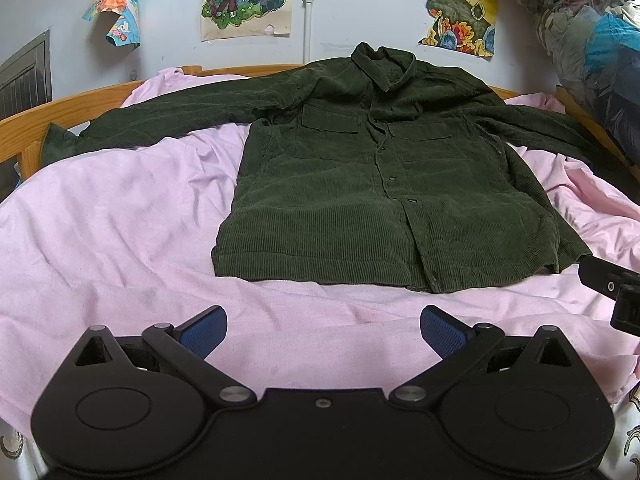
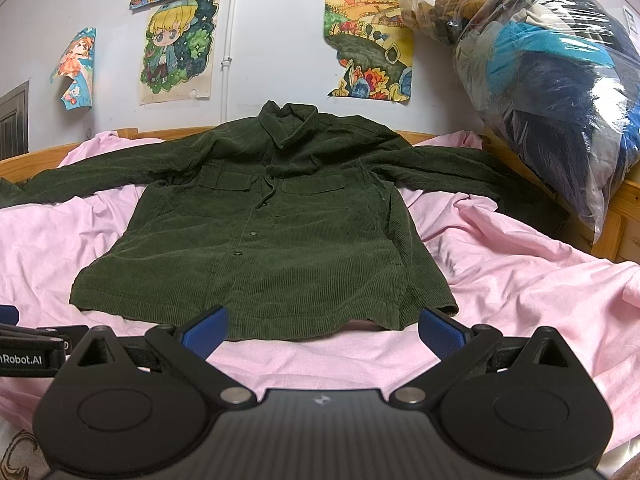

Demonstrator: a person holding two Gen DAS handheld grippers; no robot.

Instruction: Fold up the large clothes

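Lying flat, green jacket [image 1: 360,184], left sleeve end cut off, left tool [image 1: 323,330] and right tool [image 2: 322,330] wide apart, empty.

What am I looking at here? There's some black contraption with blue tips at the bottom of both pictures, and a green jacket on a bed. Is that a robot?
No robot arm here: a person holds a pair of tongs in each hand, and a small wide-angle camera on each looks forward along its fingers. One picture comes from the left tongs, the other from the right tongs. The blue pads are the fingertips. Both pairs are open and hold nothing. Ahead lies a dark green corduroy jacket, spread flat, front up, buttoned, sleeves out to both sides, on a pink sheet over a wooden-framed bed. A clear bag of clothes sits at the right, and drawings hang on the wall. The job is to fold the jacket; no fold shows yet.
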